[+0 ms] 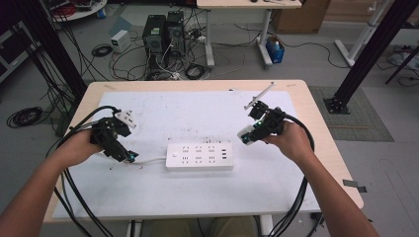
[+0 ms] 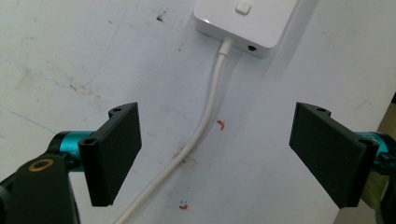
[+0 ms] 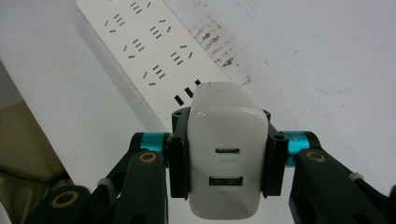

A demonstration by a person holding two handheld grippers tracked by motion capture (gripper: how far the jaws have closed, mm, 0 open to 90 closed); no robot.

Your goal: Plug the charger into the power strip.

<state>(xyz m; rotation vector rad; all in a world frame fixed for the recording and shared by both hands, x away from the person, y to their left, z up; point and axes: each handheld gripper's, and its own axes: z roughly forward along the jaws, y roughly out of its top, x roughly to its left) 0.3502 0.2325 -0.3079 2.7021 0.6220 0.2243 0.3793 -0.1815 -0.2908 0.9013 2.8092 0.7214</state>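
Note:
A white power strip [image 1: 199, 156] lies in the middle of the white mat; the left gripper view catches its switch end [image 2: 246, 21] and the right gripper view its socket face [image 3: 140, 44]. Its white cord [image 2: 203, 126] runs left between the jaws of my left gripper [image 1: 129, 157], which stands open just above the mat [image 2: 215, 151]; the pads do not touch the cord. My right gripper [image 1: 248, 134] is shut on a white USB charger [image 3: 227, 149], held above the mat to the right of the strip, also visible from above as the charger [image 1: 245, 133].
The mat [image 1: 163, 111] covers a wooden table [image 1: 316, 123]. Small red and brown marks [image 2: 220, 124] dot the mat. Beyond the far edge stand computer towers [image 1: 163, 32], loose cables and black frame posts [image 1: 368, 54].

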